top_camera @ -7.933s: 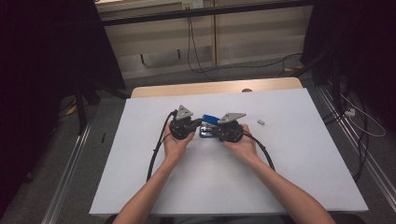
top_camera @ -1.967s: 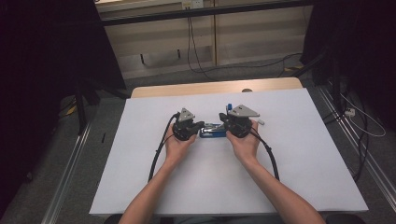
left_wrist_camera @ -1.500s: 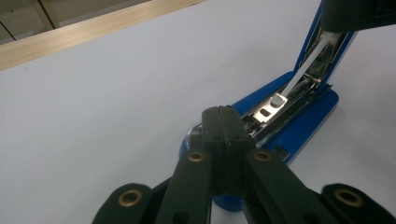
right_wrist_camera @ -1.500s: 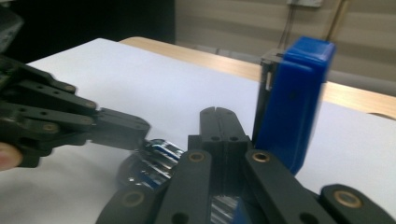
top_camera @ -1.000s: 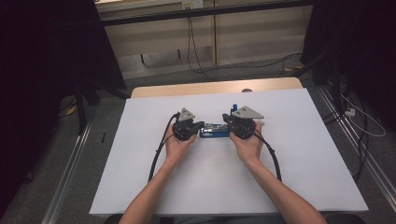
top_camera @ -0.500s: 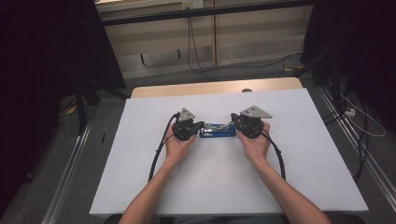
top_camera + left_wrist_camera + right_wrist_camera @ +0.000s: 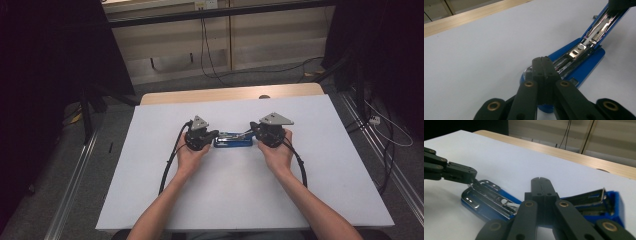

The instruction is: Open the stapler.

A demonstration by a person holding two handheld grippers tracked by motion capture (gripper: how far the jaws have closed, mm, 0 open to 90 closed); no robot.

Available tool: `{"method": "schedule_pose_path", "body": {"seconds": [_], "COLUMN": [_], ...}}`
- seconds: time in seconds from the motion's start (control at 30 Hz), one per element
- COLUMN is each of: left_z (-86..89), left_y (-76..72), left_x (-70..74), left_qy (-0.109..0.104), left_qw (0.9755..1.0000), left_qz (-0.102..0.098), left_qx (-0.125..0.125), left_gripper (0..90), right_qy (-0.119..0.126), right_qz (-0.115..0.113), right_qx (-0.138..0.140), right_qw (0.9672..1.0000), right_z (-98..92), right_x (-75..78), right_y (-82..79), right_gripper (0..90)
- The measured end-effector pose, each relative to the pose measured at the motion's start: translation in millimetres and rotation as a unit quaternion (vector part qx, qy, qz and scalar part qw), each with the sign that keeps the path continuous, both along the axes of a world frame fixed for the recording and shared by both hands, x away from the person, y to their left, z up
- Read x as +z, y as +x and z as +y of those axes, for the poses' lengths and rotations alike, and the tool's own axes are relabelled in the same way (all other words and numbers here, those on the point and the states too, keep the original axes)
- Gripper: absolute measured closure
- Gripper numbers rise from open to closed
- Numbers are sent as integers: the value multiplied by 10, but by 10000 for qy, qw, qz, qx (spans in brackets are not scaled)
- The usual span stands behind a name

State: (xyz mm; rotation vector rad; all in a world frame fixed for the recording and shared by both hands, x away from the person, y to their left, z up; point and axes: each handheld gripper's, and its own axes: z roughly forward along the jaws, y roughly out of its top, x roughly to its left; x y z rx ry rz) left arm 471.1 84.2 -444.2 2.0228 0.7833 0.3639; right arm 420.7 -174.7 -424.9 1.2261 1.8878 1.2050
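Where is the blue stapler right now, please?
In the high view the stapler lies opened at the middle of the white table, between the left claw and right claw.

A blue stapler [image 7: 233, 139] with silver metal inside lies on a white table [image 7: 240, 200].

No lettering, label, brand or number can be read anywhere — not on the blue stapler [image 7: 584, 57], nor on the white table sheet [image 7: 240, 200].

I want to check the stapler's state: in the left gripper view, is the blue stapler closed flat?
No, the blue stapler is swung open, its top arm raised away from the base so the metal staple channel shows.
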Motion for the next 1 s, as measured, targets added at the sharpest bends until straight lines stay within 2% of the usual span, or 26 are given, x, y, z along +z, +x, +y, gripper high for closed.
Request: {"method": "schedule_pose_path", "body": {"seconds": [0.2, 0.4, 0.63, 0.73, 0.83, 0.9, 1.0], "left_z": [0, 1, 1, -11, -7, -10, -8], "left_y": [1, 1, 0, -12, -5, -7, -4], "left_x": [0, -2, -2, -2, -9, -7, -12], "left_qy": [15, -6, -14, 26, -55, -19, -72], "left_qw": [10000, 10000, 10000, 10000, 10000, 10000, 10000], "left_qz": [-34, -7, -2, -65, -3, -33, 19], "left_qx": [-2, -3, 1, 31, 50, 45, 61], "left_gripper": [900, 900, 900, 900, 900, 900, 900], "right_qy": [-120, -103, -102, -122, -108, -105, -42], "right_qz": [53, 95, 101, 126, 184, 240, 303], "right_qx": [-94, -182, -155, -135, -152, -179, -228], "right_qw": [9999, 9997, 9998, 9998, 9997, 9995, 9993], "right_z": [-145, -291, -338, -359, -399, -423, -455], "right_x": [-2, -18, -29, -51, -72, -89, -118], "right_y": [-24, -51, -64, -68, -73, -73, -72], "right_gripper": [900, 900, 900, 900, 900, 900, 900]}}
